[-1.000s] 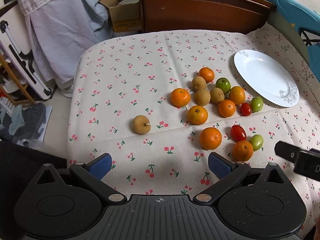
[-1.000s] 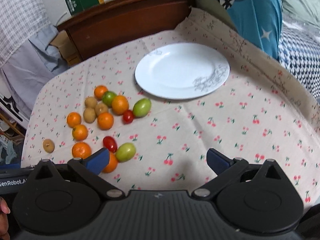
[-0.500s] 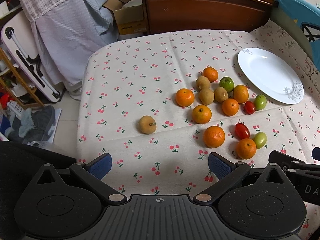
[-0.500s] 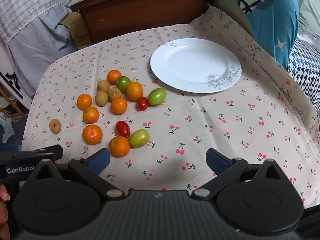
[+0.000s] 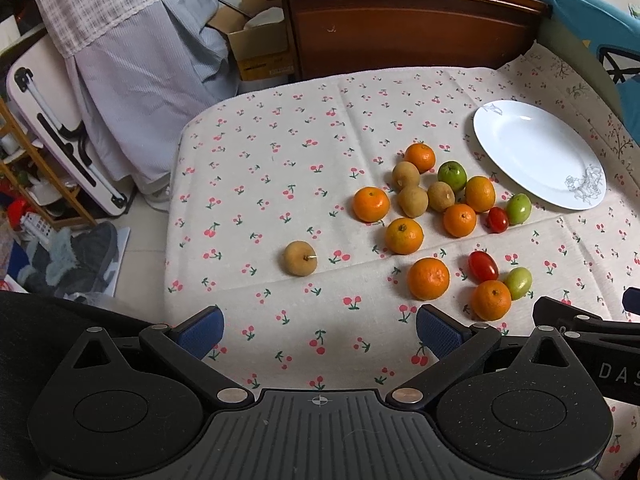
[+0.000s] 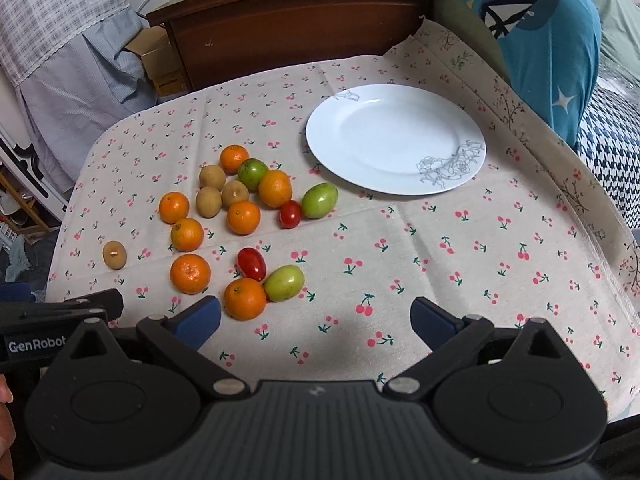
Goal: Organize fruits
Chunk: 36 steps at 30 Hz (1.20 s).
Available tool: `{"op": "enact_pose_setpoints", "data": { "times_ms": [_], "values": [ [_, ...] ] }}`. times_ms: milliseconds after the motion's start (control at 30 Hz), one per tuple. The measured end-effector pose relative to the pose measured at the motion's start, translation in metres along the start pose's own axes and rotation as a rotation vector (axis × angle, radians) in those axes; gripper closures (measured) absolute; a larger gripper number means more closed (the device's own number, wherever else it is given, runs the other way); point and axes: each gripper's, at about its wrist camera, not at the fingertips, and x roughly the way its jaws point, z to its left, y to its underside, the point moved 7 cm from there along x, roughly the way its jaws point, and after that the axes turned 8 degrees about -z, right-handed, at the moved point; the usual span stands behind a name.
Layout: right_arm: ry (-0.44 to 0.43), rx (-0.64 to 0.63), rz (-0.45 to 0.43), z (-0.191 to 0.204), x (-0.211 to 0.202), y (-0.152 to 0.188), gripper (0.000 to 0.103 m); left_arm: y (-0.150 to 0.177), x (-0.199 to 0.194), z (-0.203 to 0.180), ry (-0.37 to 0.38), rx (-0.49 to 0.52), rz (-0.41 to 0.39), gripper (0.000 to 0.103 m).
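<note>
Several oranges, brown fruits, green fruits and two red tomatoes lie loose on the cherry-print cloth. One brown fruit (image 5: 301,258) lies apart at the left, also in the right wrist view (image 6: 115,255). An orange (image 6: 245,299) touches a green fruit (image 6: 284,282) and a red tomato (image 6: 252,264) near the front. An empty white plate (image 5: 538,154) sits at the right, also in the right wrist view (image 6: 396,136). My left gripper (image 5: 318,328) is open and empty above the front edge. My right gripper (image 6: 316,316) is open and empty, its left finger near the front orange.
A wooden headboard (image 5: 400,24) stands behind the table. A blue cushion (image 6: 532,32) leans at the right. Grey draped cloth (image 5: 152,80), a cardboard box (image 5: 260,52) and floor clutter lie to the left. The table edge drops off at left (image 5: 172,208).
Both grippers have drawn back and up, so more of the table and room shows. Both stayed open. The fruits and plate have not moved.
</note>
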Motion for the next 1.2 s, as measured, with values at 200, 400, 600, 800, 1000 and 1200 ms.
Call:
{"op": "enact_pose_setpoints", "data": {
  "times_ms": [200, 400, 600, 800, 1000, 1200],
  "values": [
    [-0.006, 0.009, -0.006, -0.0001, -0.0008, -0.001, 0.004, 0.0002, -0.0005, -0.0003, 0.001, 0.001, -0.001, 0.0],
    [-0.007, 0.011, -0.01, 0.0, -0.0003, -0.0018, 0.004, 0.0, -0.0008, -0.0003, 0.002, 0.002, -0.004, 0.0],
    [-0.011, 0.013, -0.012, 0.001, 0.0003, -0.0018, 0.004, 0.0001, -0.0002, -0.0002, 0.005, 0.003, -0.006, 0.001],
    [-0.014, 0.011, -0.014, 0.0021, 0.0013, -0.0017, 0.004, 0.0007, 0.0015, 0.0013, 0.018, -0.011, -0.005, 0.001],
    [-0.007, 0.001, -0.018, 0.0029, 0.0027, -0.0012, 0.004, 0.0026, 0.0053, 0.0015, 0.026, -0.02, -0.004, 0.001],
    [-0.006, -0.002, -0.017, 0.0037, 0.0042, -0.0012, 0.004, 0.0037, 0.0072, 0.0026, 0.033, -0.02, -0.01, 0.001]
  ]
}}
